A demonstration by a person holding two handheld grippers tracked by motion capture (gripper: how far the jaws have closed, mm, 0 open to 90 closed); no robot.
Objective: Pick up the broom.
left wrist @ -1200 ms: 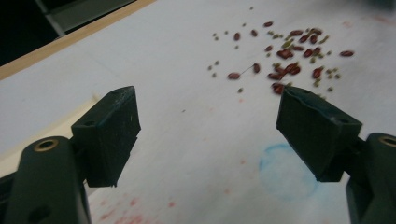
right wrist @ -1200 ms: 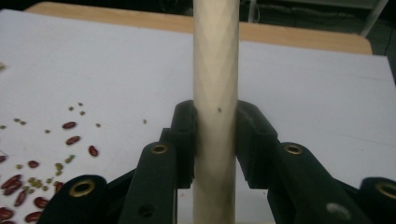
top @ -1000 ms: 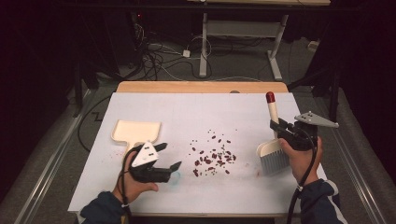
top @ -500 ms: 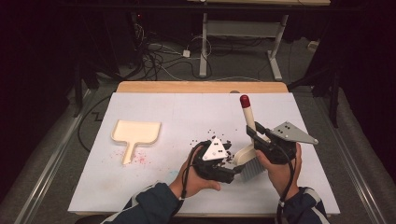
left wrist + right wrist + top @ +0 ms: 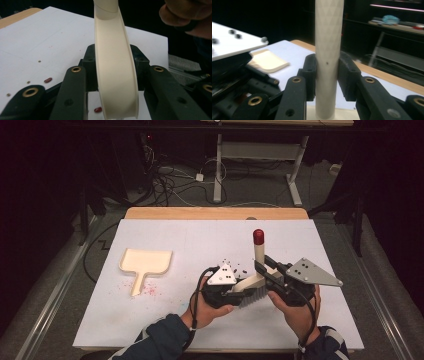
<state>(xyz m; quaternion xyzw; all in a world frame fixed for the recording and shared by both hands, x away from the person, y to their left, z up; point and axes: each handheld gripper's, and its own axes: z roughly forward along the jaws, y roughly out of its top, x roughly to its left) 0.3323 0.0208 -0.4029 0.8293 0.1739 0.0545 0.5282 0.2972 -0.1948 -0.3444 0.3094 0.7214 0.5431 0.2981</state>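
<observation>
A cream hand brush (image 5: 258,251) with a red-tipped handle and dark bristles is held over the white sheet at front centre, its handle pointing up. My left gripper (image 5: 240,289) is shut on the brush's curved cream back (image 5: 116,75); its jaws have just been closing on it. My right gripper (image 5: 263,270) is shut on the round handle (image 5: 328,50), and its jaws have just eased open a touch with the pads still on the handle. A cream dustpan (image 5: 145,261) lies flat at the left. A few dark red beans (image 5: 240,267) lie just behind the grippers.
The white sheet (image 5: 200,235) covers a wooden table whose far edge (image 5: 215,213) shows bare. Fine red specks (image 5: 150,290) dot the sheet beside the dustpan's handle. Loose beans (image 5: 48,80) lie under the left gripper. Cables and a desk frame (image 5: 260,155) stand on the floor beyond.
Both hands came together at front centre. The left gripper moved right from beside the dustpan and closed on the brush's back; the right gripper carried the brush left over the beans.
</observation>
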